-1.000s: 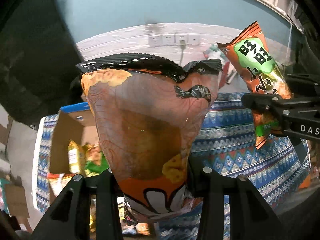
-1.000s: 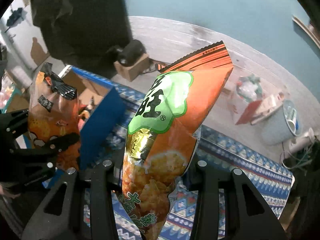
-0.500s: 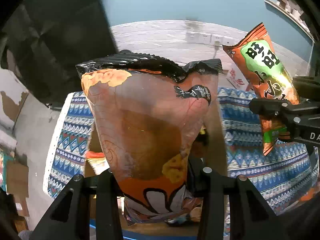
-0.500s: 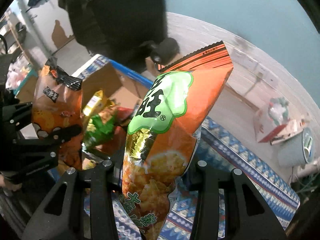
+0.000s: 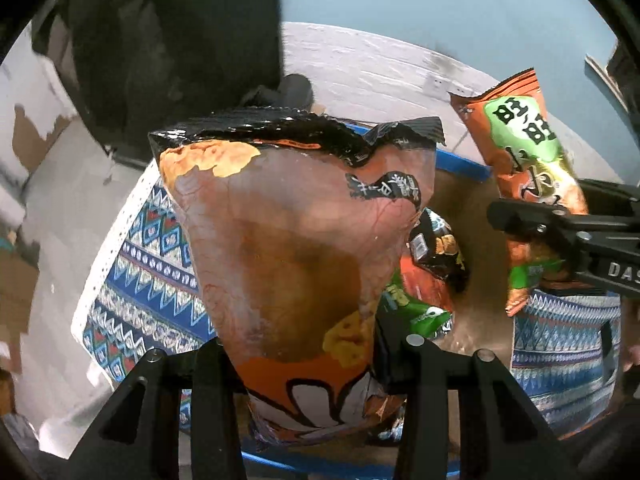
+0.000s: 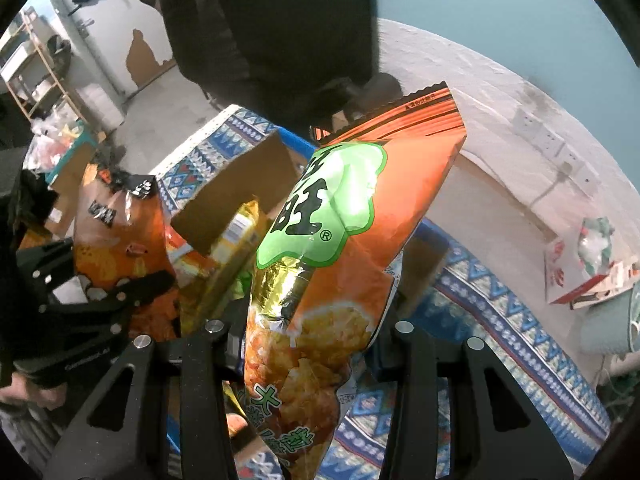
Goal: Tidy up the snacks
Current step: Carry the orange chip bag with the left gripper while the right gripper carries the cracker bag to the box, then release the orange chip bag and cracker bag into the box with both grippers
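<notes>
My left gripper (image 5: pixel 304 364) is shut on an orange snack bag with a black top (image 5: pixel 296 240), held upright above the cardboard box (image 5: pixel 456 196). That same bag (image 6: pixel 120 240) and the left gripper (image 6: pixel 100 304) show at the left of the right wrist view. My right gripper (image 6: pixel 308 344) is shut on an orange bag with a green label (image 6: pixel 352 240). This green-label bag (image 5: pixel 528 172) hangs at the right of the left wrist view, also over the box. Several snack packets (image 5: pixel 432 264) lie inside the box.
The open cardboard box (image 6: pixel 240 196) with blue edges sits on a blue patterned cloth (image 5: pixel 144 264). A dark-clothed person (image 6: pixel 272 32) stands behind it. A white wall with sockets (image 6: pixel 552 148) runs at the back. A red and white packet (image 6: pixel 580 268) lies on the floor at right.
Both grippers have carried their bags sideways across the patterned cloth to above the open box. The box's inside and its packets now show under both bags. Both grips are unchanged.
</notes>
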